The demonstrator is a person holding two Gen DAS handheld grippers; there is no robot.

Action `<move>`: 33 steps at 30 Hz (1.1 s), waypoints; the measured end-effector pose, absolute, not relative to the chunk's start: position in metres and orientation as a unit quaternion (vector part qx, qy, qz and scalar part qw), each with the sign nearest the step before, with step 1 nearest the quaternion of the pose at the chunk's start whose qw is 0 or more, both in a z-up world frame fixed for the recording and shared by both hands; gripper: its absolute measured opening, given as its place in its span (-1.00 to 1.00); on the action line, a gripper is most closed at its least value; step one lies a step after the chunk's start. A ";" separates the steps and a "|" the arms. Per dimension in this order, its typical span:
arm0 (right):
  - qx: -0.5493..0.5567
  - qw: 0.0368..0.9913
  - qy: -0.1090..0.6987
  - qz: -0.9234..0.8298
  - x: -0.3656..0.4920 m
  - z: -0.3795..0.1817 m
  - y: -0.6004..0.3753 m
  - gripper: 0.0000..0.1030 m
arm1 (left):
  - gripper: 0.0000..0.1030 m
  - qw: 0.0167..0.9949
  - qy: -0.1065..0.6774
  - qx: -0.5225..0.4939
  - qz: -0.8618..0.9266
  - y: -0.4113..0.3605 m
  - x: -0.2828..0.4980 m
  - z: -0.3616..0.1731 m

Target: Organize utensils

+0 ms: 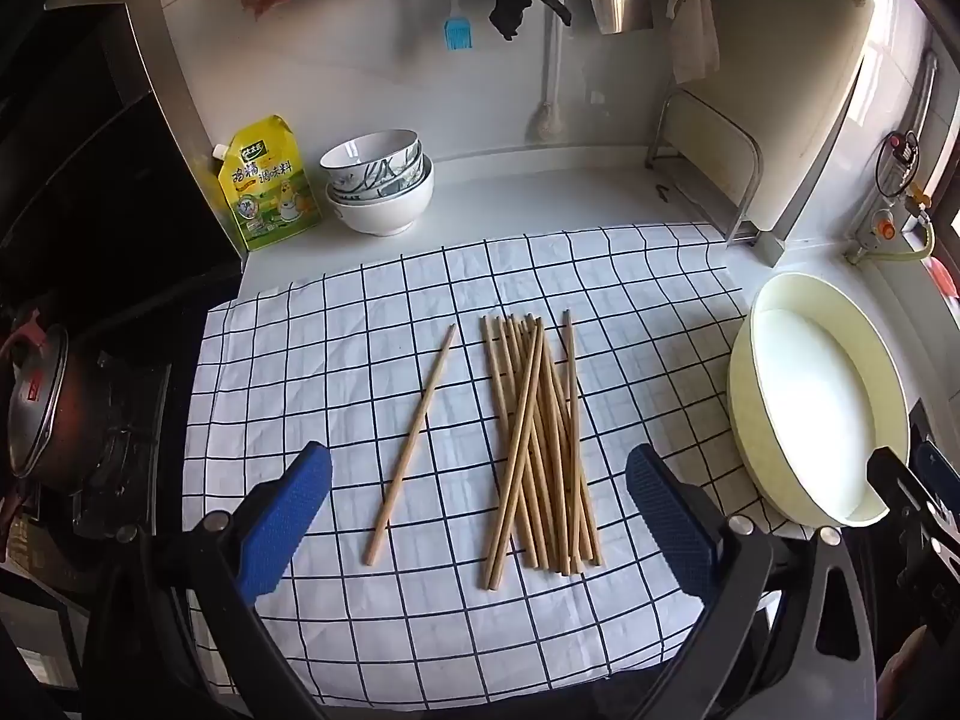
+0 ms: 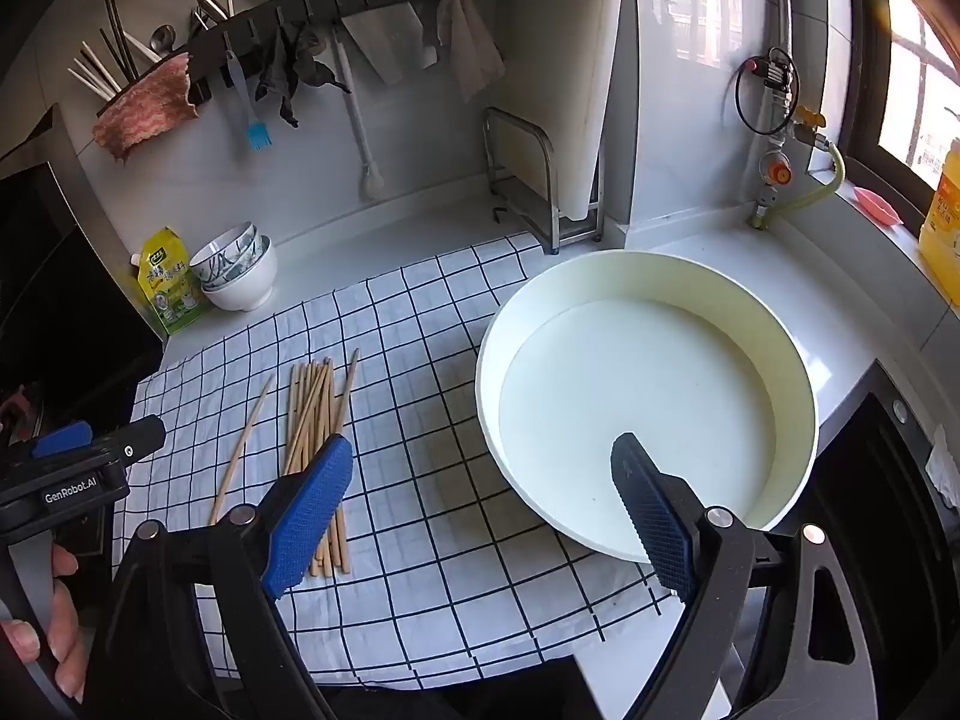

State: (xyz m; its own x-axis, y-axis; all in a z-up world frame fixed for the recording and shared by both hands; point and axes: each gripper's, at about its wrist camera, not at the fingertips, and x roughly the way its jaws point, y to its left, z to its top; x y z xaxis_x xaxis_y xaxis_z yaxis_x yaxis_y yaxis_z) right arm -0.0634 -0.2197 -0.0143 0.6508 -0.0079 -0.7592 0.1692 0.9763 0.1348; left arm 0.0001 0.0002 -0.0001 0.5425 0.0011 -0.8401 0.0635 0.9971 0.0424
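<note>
The bundle of pale wooden chopsticks (image 1: 540, 450) lies lengthwise ahead of the left gripper (image 1: 477, 522) (fingers apart, empty), nearer than the equally wide right gripper (image 2: 480, 516).

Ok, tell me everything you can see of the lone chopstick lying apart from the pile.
The lone chopstick is a slim, pale stick that looks like wood or bamboo. It lies flat and slanted on the checked cloth, its far end leaning toward the pile of chopsticks without touching it. Only the cloth touches it; no gripper holds it.
</note>
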 end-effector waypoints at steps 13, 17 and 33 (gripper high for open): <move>0.098 0.903 0.414 -0.052 -0.059 -0.015 -0.216 0.63 | 0.88 0.882 0.470 0.036 -0.014 -0.004 -0.001 0.002; 0.096 0.903 0.416 -0.052 -0.060 -0.015 -0.218 0.63 | 0.88 0.881 0.471 0.036 -0.014 -0.002 -0.001 0.001; 0.092 0.902 0.418 -0.056 -0.061 -0.017 -0.222 0.63 | 0.88 0.877 0.479 0.036 -0.017 0.000 0.000 -0.002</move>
